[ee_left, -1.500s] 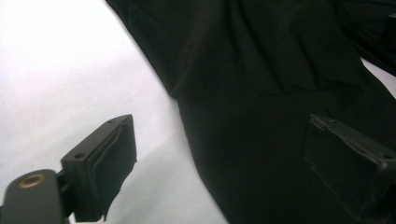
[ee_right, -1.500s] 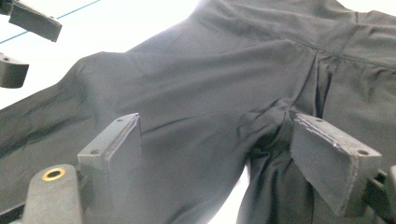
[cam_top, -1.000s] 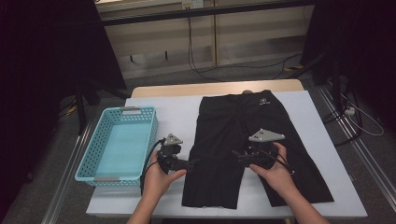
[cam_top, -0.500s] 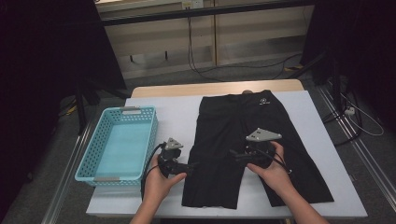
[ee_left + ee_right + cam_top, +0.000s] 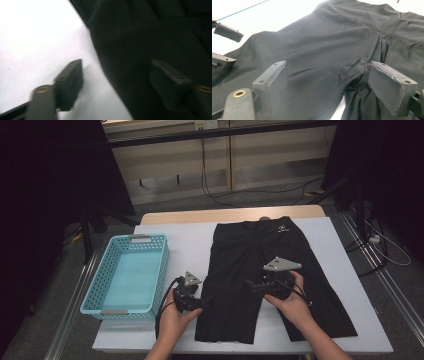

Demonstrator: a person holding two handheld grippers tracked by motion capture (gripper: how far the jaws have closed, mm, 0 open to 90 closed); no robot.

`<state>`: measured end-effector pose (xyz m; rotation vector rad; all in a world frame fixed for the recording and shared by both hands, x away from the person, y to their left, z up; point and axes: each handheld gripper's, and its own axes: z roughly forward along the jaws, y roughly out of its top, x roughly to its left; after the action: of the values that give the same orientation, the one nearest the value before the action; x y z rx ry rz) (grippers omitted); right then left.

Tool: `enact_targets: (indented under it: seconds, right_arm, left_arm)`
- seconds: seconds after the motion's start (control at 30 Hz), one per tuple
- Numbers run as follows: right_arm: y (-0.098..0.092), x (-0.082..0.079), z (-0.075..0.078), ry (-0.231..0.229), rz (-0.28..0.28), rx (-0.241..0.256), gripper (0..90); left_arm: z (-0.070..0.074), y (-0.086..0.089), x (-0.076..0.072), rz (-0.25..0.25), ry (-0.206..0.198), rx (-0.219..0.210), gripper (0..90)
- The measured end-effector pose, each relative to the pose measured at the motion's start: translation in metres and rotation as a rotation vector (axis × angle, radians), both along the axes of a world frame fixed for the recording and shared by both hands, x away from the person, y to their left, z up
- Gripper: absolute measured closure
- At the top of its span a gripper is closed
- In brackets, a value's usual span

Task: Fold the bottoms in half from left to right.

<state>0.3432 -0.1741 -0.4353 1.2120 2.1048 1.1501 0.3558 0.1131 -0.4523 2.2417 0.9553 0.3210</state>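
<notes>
A pair of black trousers (image 5: 260, 255) lies flat on the white table (image 5: 185, 245), waistband at the far side. My left gripper (image 5: 206, 300) rests at the outer edge of the left leg, near its hem, and points right. In the left gripper view it (image 5: 117, 82) is open, one jaw over the white table (image 5: 37, 37), the other over the black cloth (image 5: 150, 37). My right gripper (image 5: 249, 284) points left over the crotch area. In its own view it (image 5: 327, 85) stands open above the puckered crotch seam (image 5: 355, 67), with nothing between the jaws.
A light blue plastic basket (image 5: 131, 275) sits empty at the table's left side, close to my left hand. The other gripper's open jaws (image 5: 227, 32) show at the far left of the right gripper view. Dark stands and cables surround the table.
My left gripper has slid slightly right, up to the edge of the left trouser leg. The right gripper has barely shifted. Both stay open.
</notes>
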Motion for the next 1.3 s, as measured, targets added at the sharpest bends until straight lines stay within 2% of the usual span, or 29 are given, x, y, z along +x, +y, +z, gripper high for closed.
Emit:
enact_targets:
  seconds: [0.07,0.17,0.27,0.33,0.4,0.43,0.53,0.67,0.77,0.9,1.03,1.17,1.3]
  right_arm:
    - [0.001,0.000,0.000,0.003,0.004,-0.003,15.9]
    - [0.003,0.000,-0.001,0.004,0.009,-0.003,15.9]
    - [0.005,0.000,0.000,0.001,0.014,-0.004,15.9]
    - [0.006,0.000,0.000,0.000,0.017,-0.003,15.8]
    - [0.006,0.001,0.000,-0.001,0.021,0.003,15.1]
    - [0.006,0.002,-0.001,-0.001,0.023,0.008,14.9]
    - [0.007,0.005,0.000,-0.007,0.019,0.014,14.2]
    - [0.009,0.009,0.003,-0.023,0.014,0.024,14.0]
    - [0.012,0.016,0.007,-0.034,0.009,0.026,12.7]
    - [0.017,0.025,0.008,-0.056,0.009,0.024,12.1]
    - [0.025,0.036,0.005,-0.036,0.004,0.041,11.8]
    - [0.034,0.045,0.003,-0.027,-0.002,0.043,11.4]
    - [0.042,0.055,0.002,-0.018,-0.009,0.046,11.3]
  left_arm:
    - [0.002,-0.005,-0.004,-0.011,0.004,0.003,48.2]
    - [0.004,-0.011,-0.008,-0.006,0.022,0.004,63.2]
    - [0.004,-0.013,-0.010,0.006,0.062,-0.038,79.1]
    - [0.004,-0.013,-0.011,0.010,0.103,-0.071,88.2]
    - [0.006,-0.014,-0.011,0.002,0.114,-0.071,88.5]
    - [0.007,-0.014,-0.010,-0.005,0.136,-0.087,88.6]
    - [0.012,-0.012,-0.011,-0.013,0.138,-0.116,88.7]
    - [0.020,-0.010,-0.011,-0.023,0.111,-0.164,88.6]
    - [0.024,-0.011,-0.011,-0.031,0.126,-0.198,88.7]
    - [0.025,-0.014,-0.011,-0.040,0.125,-0.204,88.7]
    - [0.027,-0.017,-0.012,-0.050,0.114,-0.215,88.7]
    - [0.027,-0.020,-0.012,-0.053,0.131,-0.241,88.7]
    - [0.026,-0.024,-0.014,-0.069,0.126,-0.239,88.7]
